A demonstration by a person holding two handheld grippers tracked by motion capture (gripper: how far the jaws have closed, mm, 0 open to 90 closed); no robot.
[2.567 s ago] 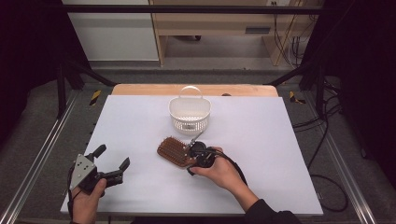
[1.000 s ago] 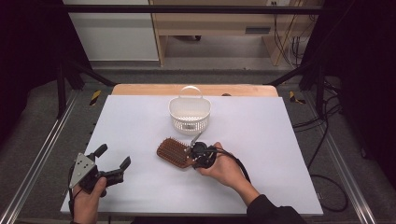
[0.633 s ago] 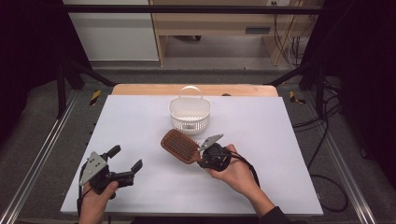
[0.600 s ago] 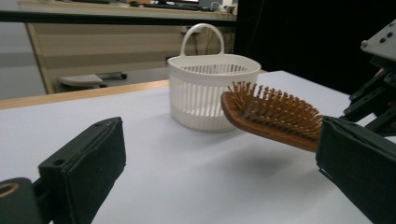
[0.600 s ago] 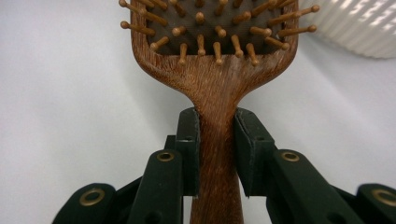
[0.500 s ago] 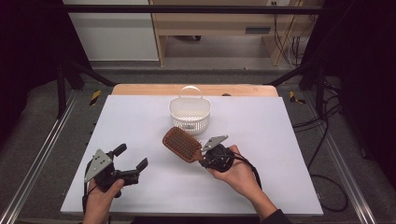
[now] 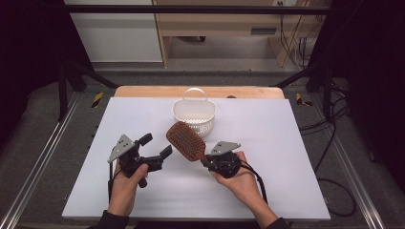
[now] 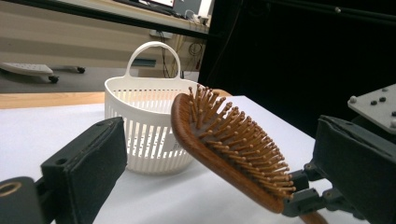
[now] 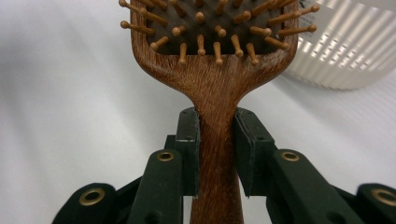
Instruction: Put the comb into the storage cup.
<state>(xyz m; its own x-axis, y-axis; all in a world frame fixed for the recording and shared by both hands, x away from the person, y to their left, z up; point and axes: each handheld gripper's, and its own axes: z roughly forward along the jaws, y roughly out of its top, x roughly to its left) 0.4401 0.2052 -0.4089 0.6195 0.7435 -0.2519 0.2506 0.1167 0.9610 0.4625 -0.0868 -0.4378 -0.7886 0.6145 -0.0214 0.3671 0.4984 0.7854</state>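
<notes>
Since the earlier frames, my right gripper (image 7: 206,161) has lifted the wooden paddle hairbrush (image 7: 186,141) off the white table (image 7: 286,143) and swung its head up and away from me, so it now hangs just in front of the white slotted basket (image 7: 193,116), bristles up. My left gripper (image 7: 156,149) has come in from the near left corner toward the middle; it was well apart from the brush and is now just beside the brush head. The basket has not shifted.

In the right gripper view the two pads clamp the narrow neck of the handle (image 9: 216,140), right below where it flares into the head. My left jaws stand wide with nothing between them; in the left gripper view the brush head (image 8: 229,149) sits between my two pads (image 8: 88,163) without touching either.

What worries me is the grip: all the weight of the head hangs beyond the pads, and the handle is smooth, tapered wood. If I tilt it further toward the basket, I judge it could pivot in the pads or slide out. My left gripper is close enough that a careless move could knock the head. The basket looks light too, so a brush caught on its rim may shove or tip it.
</notes>
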